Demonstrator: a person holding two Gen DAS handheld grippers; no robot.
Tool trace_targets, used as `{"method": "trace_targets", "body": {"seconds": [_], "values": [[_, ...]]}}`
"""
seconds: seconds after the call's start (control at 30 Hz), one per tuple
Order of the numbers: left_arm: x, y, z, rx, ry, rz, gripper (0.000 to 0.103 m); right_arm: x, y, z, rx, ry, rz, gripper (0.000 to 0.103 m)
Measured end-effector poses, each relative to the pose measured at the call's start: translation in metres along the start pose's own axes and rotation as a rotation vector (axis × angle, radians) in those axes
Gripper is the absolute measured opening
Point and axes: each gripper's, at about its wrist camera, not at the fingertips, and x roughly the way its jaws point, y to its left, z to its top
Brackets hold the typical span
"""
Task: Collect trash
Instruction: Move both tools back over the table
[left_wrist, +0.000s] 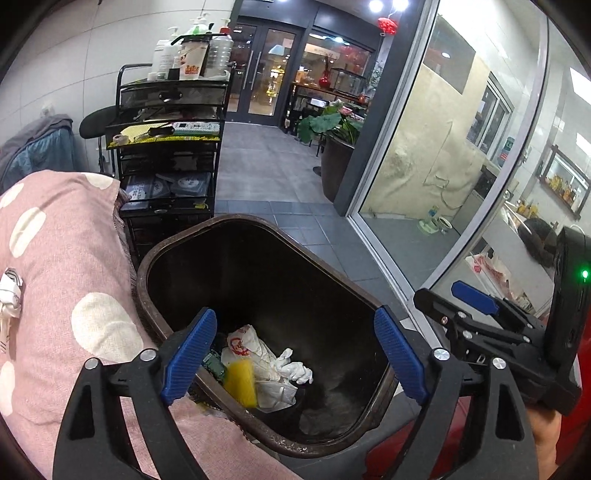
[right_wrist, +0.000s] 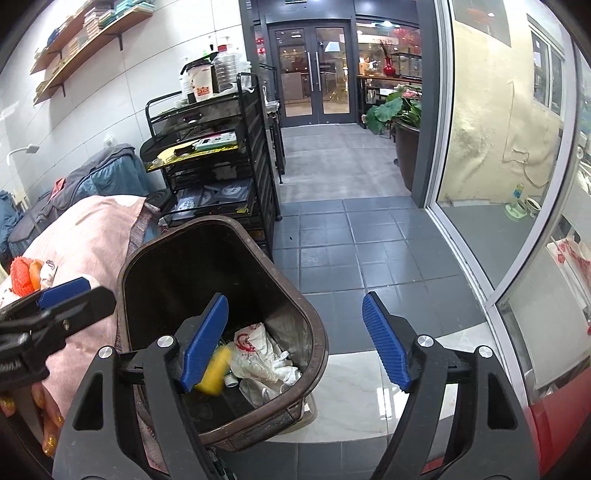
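Both claws are hanging over the brown bin, pointing down into it. The left claw is standing wide open with nothing between its blue pads; the trash is lying below and beyond its tips, at the bottom of the bin. There, a yellow item is showing blurred, so I cannot say what it is. Beside it, white crumpled wrappers with red print are lying in a heap, and a small green packet is half hidden behind the left pad.

The right claw is also gaping, gripping nothing; its left pad is covering part of the yellow item, while its right pad is hanging outside the bin, over the grey floor tiles.

To the left of both claws a pink dotted cloth is pressing against the bin's side. What is under it is hidden. Past the bin a black wire cart is standing, its lower shelves too dark to read. The bin's far inner wall is lost in shadow.
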Motion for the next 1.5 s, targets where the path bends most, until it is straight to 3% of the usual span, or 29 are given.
{"method": "trace_targets", "body": {"seconds": [0.13, 0.63, 1.0, 1.5], "values": [[-0.004, -0.003, 0.001, 0.016, -0.018, -0.014, 0.096, -0.002, 0.000, 0.001, 0.002, -0.003, -0.001, 0.075], [-0.049, 0.008, -0.011, -0.014, -0.104, -0.009, 0.097, -0.007, 0.015, 0.003, -0.002, -0.005, 0.042, 0.084], [-0.112, 0.048, -0.040, -0.038, -0.191, 0.167, 0.097, -0.009, 0.074, 0.000, -0.084, 0.017, 0.173, 0.085], [-0.197, 0.158, -0.103, -0.169, -0.185, 0.484, 0.097, -0.006, 0.189, -0.011, -0.255, 0.102, 0.401, 0.085]]}}
